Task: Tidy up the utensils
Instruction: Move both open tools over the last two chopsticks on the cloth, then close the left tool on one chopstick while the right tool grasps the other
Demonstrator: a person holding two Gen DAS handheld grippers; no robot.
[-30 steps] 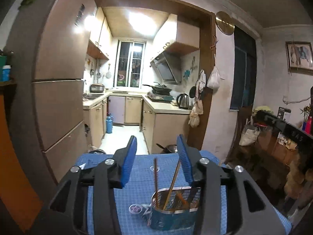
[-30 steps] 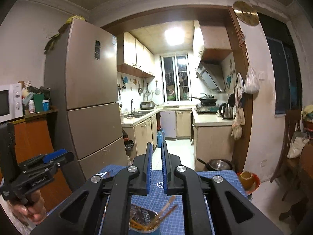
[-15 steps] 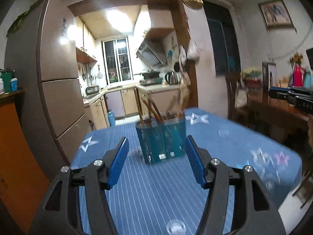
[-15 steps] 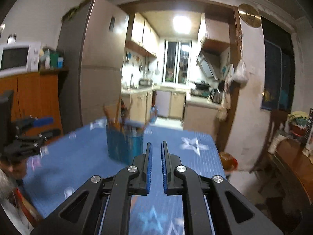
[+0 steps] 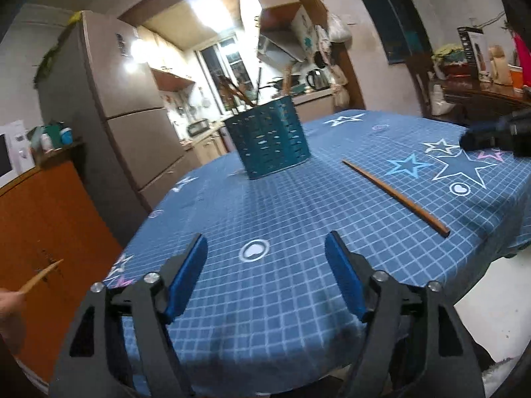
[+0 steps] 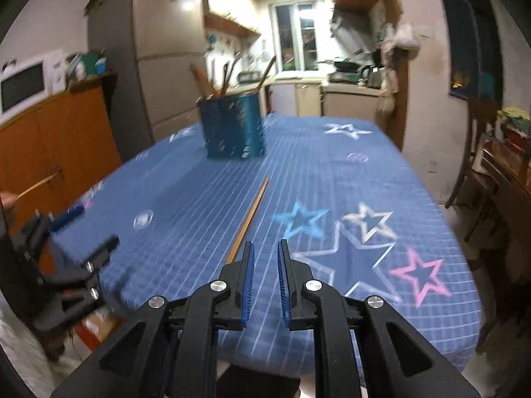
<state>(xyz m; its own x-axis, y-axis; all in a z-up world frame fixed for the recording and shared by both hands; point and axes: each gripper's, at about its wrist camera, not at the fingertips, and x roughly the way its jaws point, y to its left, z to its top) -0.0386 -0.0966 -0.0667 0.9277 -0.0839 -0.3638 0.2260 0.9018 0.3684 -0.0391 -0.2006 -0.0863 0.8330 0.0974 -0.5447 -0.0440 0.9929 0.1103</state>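
A teal perforated utensil holder (image 5: 272, 139) with several chopsticks in it stands on the far part of the blue star-patterned tablecloth (image 5: 298, 219); it also shows in the right wrist view (image 6: 234, 129). One wooden chopstick (image 5: 395, 195) lies loose on the cloth, right of my left gripper and just left of my right gripper's tips (image 6: 247, 219). My left gripper (image 5: 265, 275) is open and empty above the near edge of the table. My right gripper (image 6: 265, 275) has its jaws a narrow gap apart with nothing between them. Another chopstick tip (image 5: 41, 277) shows by a hand at the far left.
An orange cabinet (image 5: 39, 232) with a microwave (image 6: 23, 86) stands left of the table, then a tall fridge (image 5: 132, 116). A chair (image 6: 474, 165) and a dark sideboard (image 5: 481, 96) stand to the right. The kitchen lies behind the table.
Both grippers have pulled back from the holder toward the near edge of the table and dropped lower. The loose chopstick has come into view. The right jaws have parted slightly.
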